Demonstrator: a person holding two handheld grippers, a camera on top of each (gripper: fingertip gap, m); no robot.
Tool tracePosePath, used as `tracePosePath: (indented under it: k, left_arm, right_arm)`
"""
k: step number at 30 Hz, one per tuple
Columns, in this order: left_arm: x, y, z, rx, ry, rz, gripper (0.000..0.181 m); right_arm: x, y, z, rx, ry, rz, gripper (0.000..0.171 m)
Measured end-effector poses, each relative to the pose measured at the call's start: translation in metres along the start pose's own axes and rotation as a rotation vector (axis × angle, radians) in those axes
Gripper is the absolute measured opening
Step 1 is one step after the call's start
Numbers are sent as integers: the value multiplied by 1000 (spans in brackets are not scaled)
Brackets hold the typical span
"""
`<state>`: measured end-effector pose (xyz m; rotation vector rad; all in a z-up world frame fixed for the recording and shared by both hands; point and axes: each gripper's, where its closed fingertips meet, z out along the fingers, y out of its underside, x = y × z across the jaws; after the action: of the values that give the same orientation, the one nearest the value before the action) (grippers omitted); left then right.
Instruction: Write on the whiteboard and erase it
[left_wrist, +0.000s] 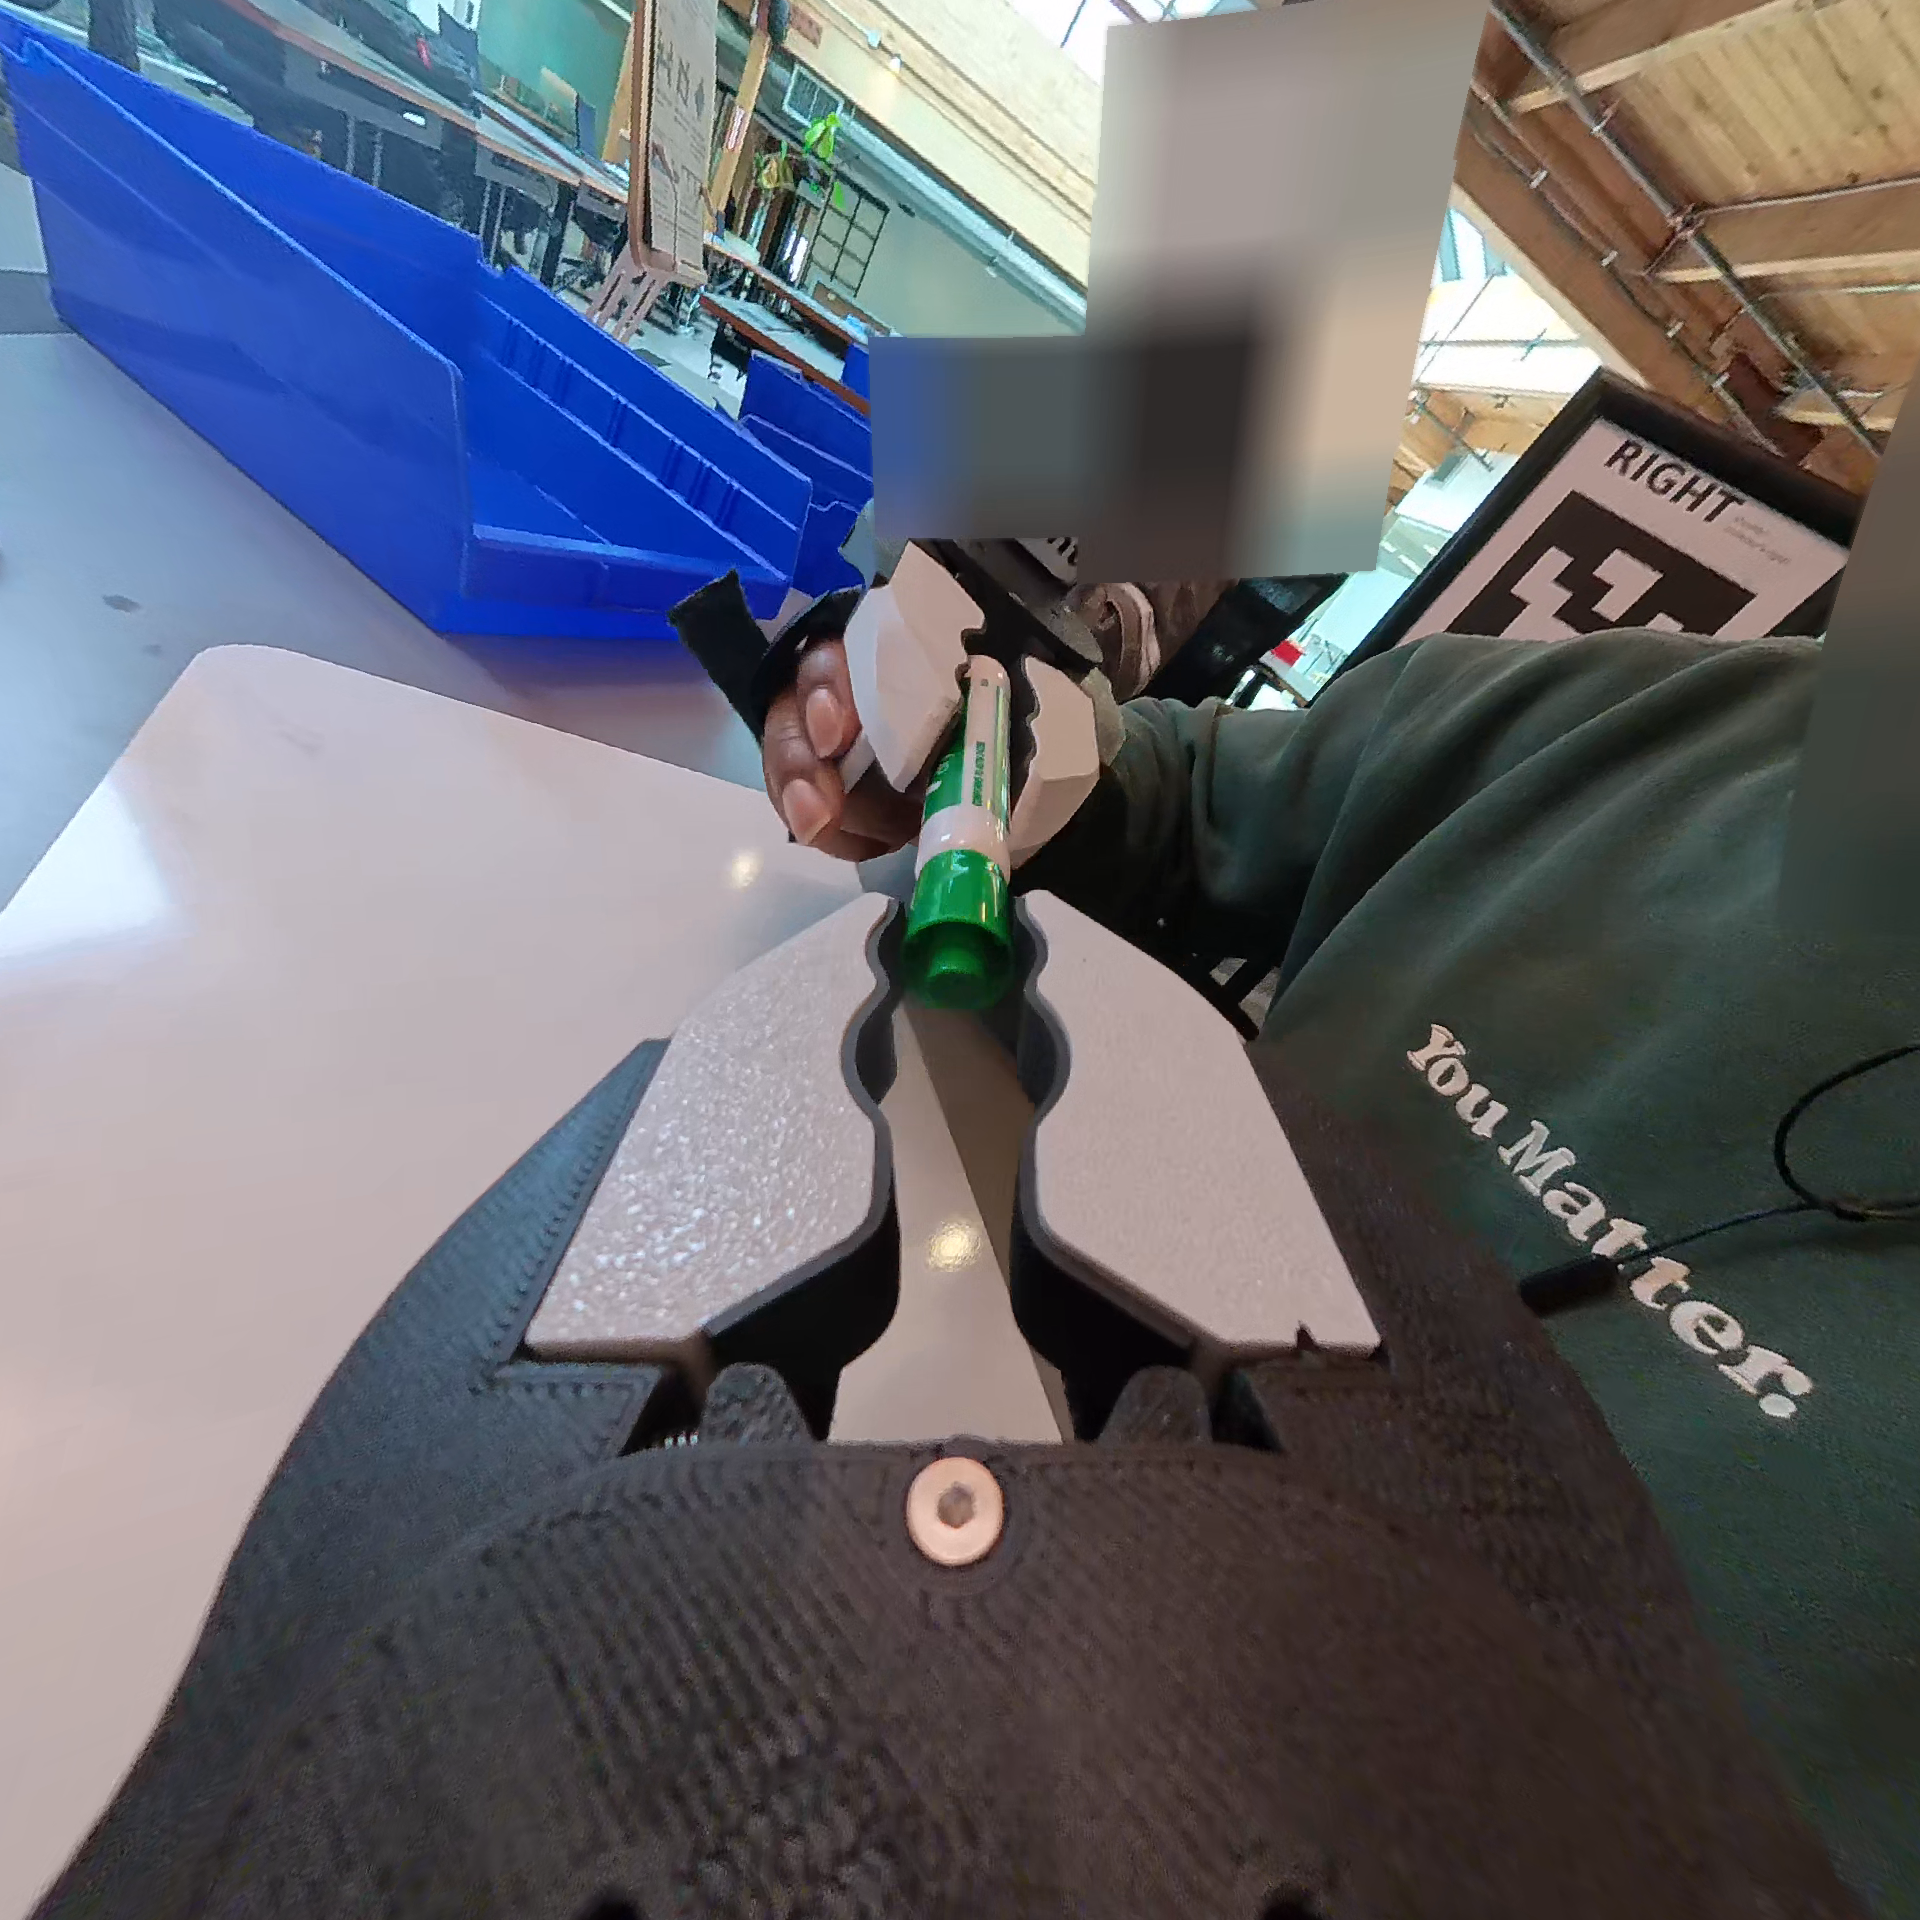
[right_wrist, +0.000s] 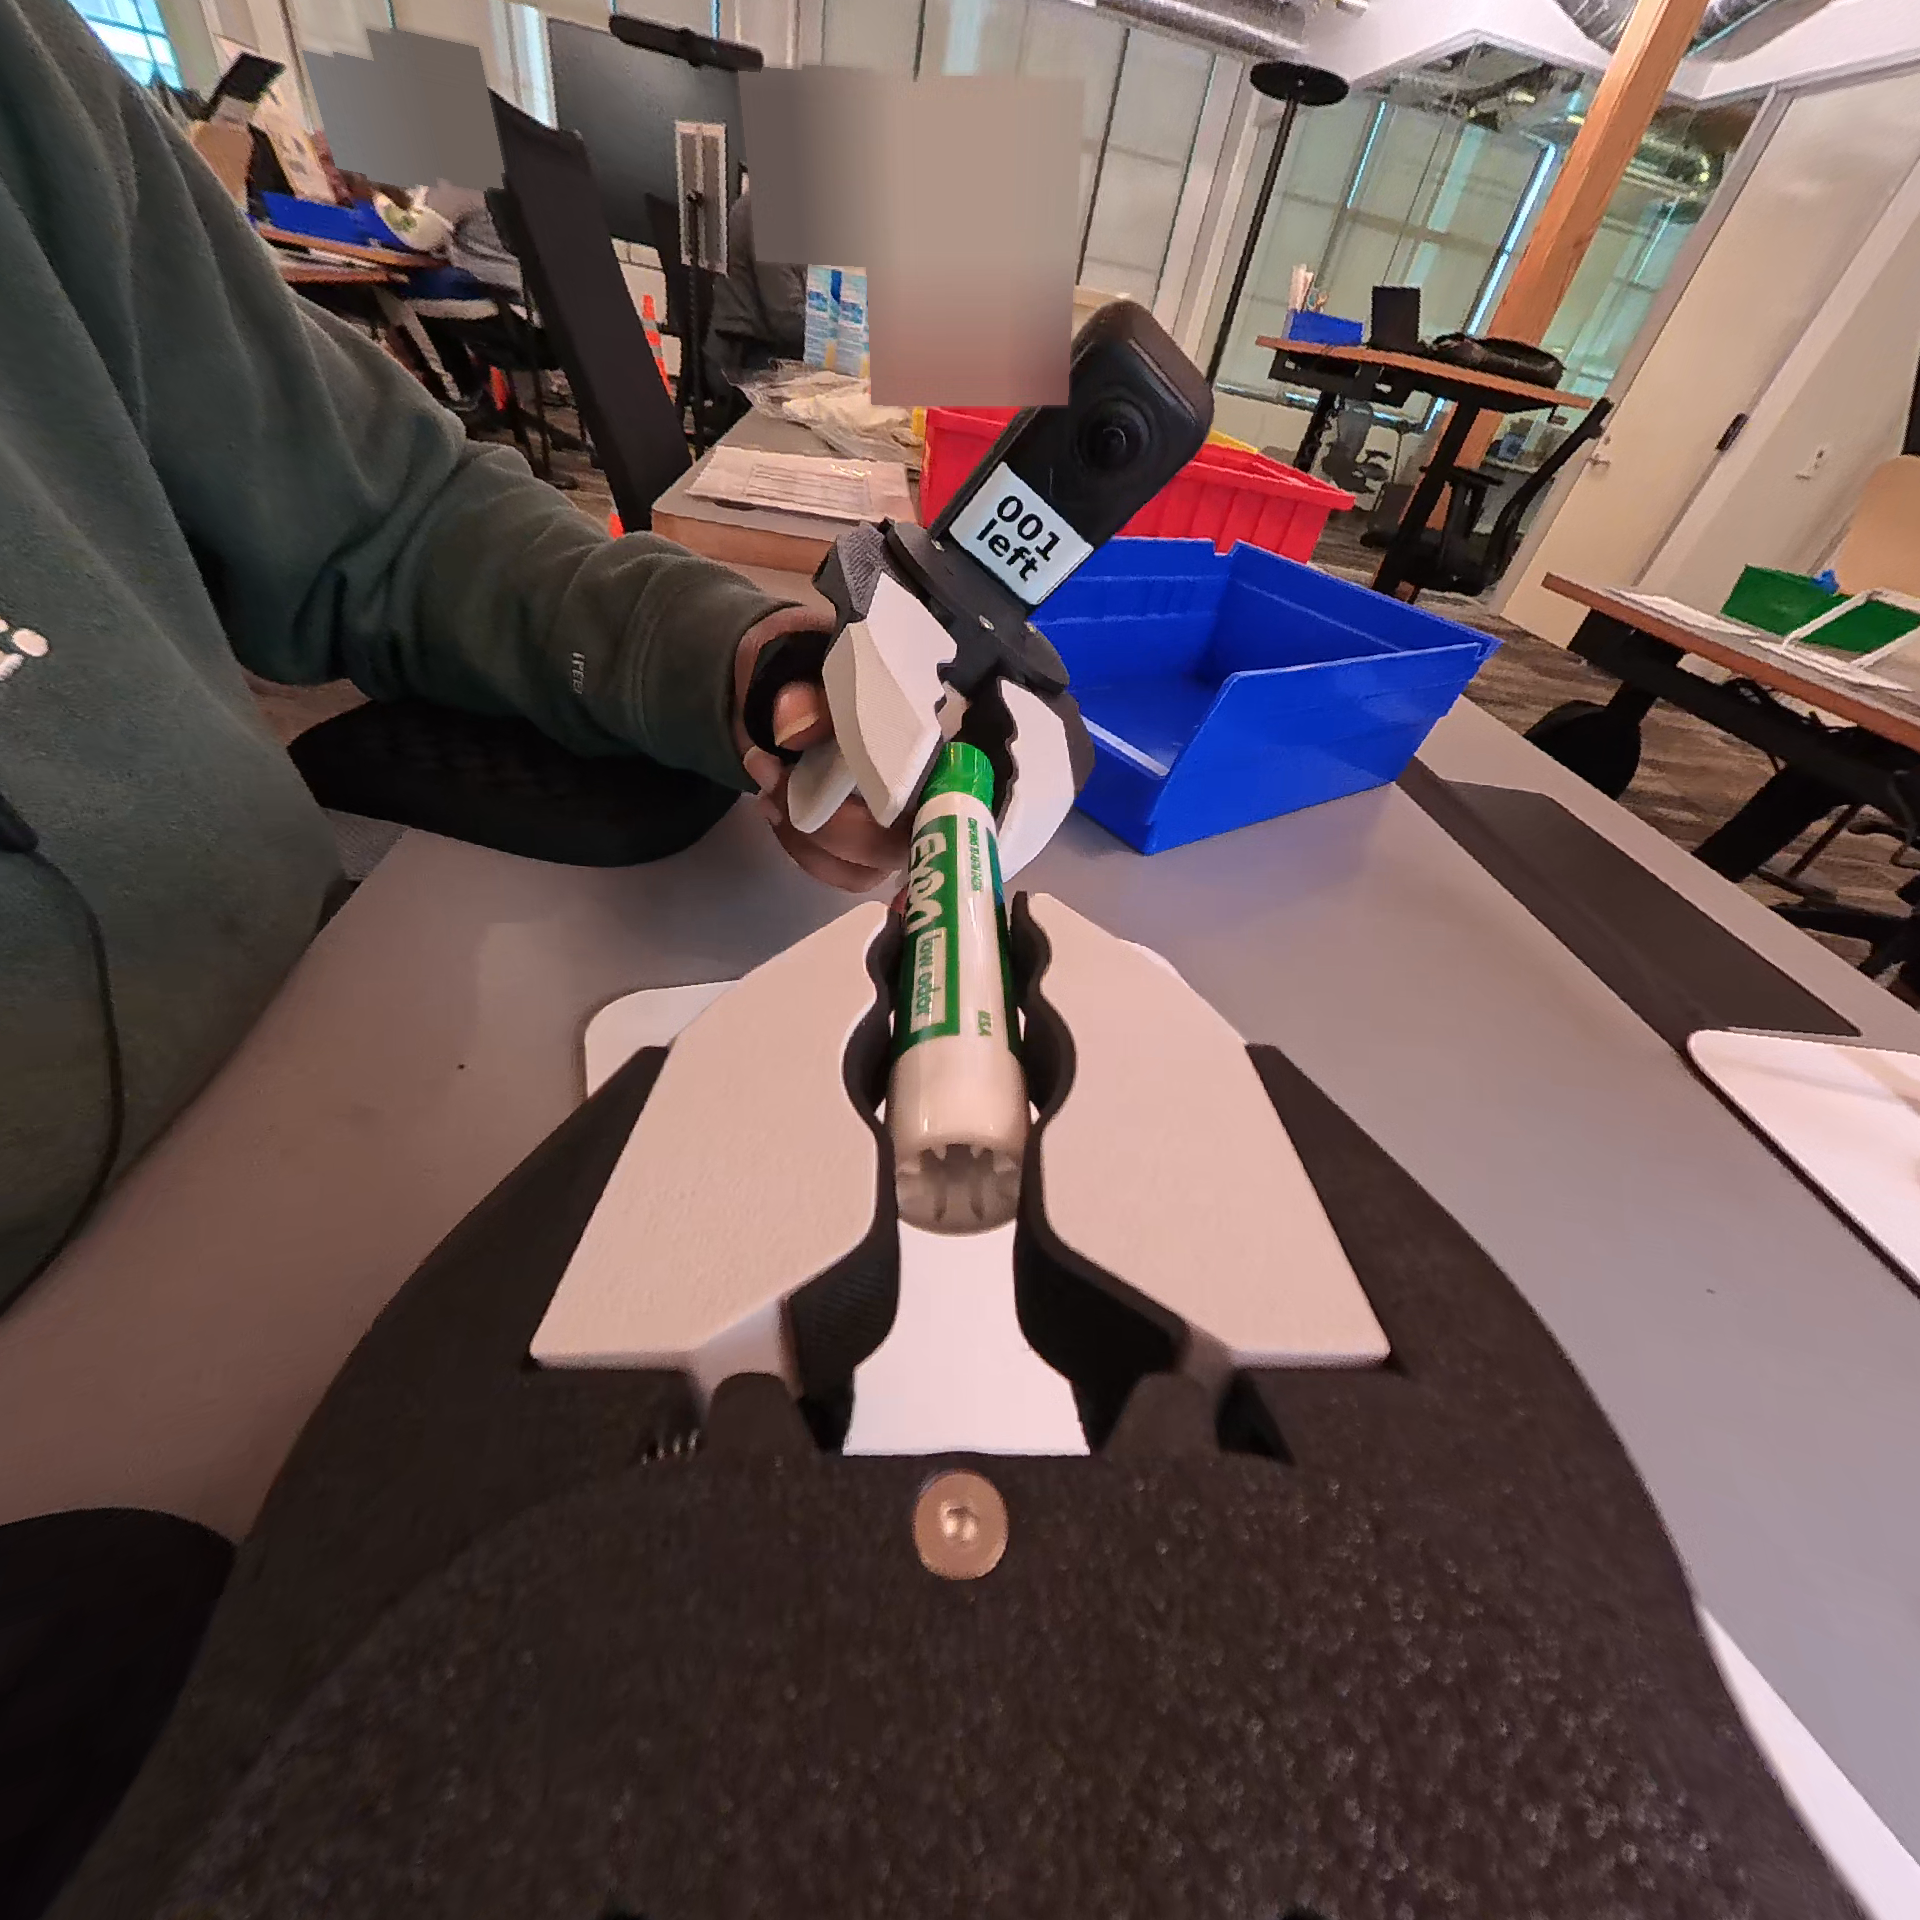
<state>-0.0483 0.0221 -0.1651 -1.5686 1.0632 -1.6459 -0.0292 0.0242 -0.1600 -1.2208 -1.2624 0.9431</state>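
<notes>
A green-capped whiteboard marker (right_wrist: 956, 1018) is held in the air between both grippers, above a white whiteboard (left_wrist: 364, 935) that lies flat on the grey table. My right gripper (right_wrist: 951, 925) is shut on the marker's white barrel, with the butt end pointing at its camera. My left gripper (left_wrist: 961, 925) is closed around the green cap (left_wrist: 956, 935) at its fingertips. The left wrist view shows the right gripper (left_wrist: 977, 821) gripping the barrel (left_wrist: 971, 769). The right wrist view shows the left gripper (right_wrist: 961, 800) on the cap (right_wrist: 961, 774). The whiteboard (right_wrist: 644, 1023) shows under my right gripper. I see no eraser.
Blue bins (left_wrist: 312, 343) stand behind the whiteboard; one blue bin (right_wrist: 1268, 707) and a red bin (right_wrist: 1226, 499) sit beyond the left gripper. A second white board (right_wrist: 1818, 1122) lies at the table's right. The person's green sleeve (right_wrist: 468, 582) and torso are close by.
</notes>
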Motion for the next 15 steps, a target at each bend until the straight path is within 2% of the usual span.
tracePosePath:
  k: [8,15]
  left_arm:
    - [-10,11,1,-61,-70,27,20]
    - [-9,7,0,-47,-63,27,19]
  right_arm:
    - [0,12,4,-24,-12,31,19]
    - [1,10,7,0,8,86,20]
